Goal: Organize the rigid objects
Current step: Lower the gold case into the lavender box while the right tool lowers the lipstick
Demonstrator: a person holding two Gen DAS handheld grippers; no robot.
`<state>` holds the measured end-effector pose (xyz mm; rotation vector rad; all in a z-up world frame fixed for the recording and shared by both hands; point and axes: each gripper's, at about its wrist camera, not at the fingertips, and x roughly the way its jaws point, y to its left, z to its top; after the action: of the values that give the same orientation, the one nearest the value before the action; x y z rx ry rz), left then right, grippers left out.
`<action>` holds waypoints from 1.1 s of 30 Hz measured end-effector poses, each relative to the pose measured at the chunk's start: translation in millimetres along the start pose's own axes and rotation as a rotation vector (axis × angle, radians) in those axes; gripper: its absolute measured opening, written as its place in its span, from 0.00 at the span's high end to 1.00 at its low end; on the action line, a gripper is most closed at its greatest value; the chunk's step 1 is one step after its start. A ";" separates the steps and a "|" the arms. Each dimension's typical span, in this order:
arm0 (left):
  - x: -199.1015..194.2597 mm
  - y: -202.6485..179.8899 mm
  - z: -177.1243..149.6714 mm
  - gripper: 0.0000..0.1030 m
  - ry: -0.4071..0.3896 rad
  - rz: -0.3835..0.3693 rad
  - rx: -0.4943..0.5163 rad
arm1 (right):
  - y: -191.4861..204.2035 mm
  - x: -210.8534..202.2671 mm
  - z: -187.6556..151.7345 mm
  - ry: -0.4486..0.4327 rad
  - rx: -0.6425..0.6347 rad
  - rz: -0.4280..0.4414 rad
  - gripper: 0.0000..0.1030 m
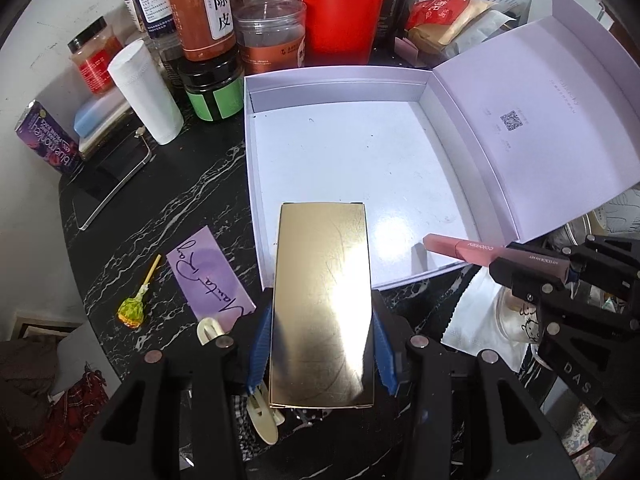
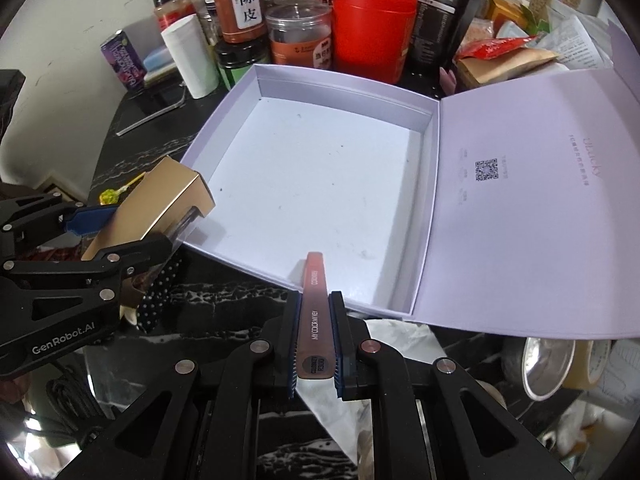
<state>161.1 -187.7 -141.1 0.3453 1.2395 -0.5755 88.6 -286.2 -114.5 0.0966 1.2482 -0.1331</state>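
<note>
An open lilac box (image 1: 332, 76) (image 2: 240, 92) lies on the black marble table, its lid (image 1: 532, 128) (image 2: 532, 208) folded out to the right. My left gripper (image 1: 322, 332) (image 2: 120, 224) is shut on a shiny gold rectangular box (image 1: 322, 304) (image 2: 160, 196), whose far end reaches over the lilac box's near left edge. My right gripper (image 2: 314, 316) (image 1: 532, 280) is shut on a slim pink cosmetic stick (image 2: 314, 308) (image 1: 472, 250), whose tip pokes over the box's near edge.
Jars, a red canister (image 1: 340, 12) (image 2: 374, 20) and a white paper roll (image 1: 146, 92) crowd behind the box. A lollipop (image 1: 132, 312), a purple card (image 1: 210, 274) and a cream hair clip (image 1: 210, 330) lie at the left. A metal bowl (image 2: 548, 364) sits at the right.
</note>
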 end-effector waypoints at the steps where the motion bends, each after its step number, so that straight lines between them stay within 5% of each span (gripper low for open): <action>1: 2.1 0.5 2.0 0.57 0.001 -0.001 0.000 | 0.7 2.6 1.3 0.004 0.002 -0.004 0.87; 33: 62.5 4.6 52.5 0.57 0.045 -0.012 0.001 | -16.0 57.0 31.9 0.073 0.120 0.002 0.87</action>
<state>218.1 -226.4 -185.1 0.3537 1.2856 -0.5811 133.8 -309.4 -158.6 0.2080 1.3124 -0.2039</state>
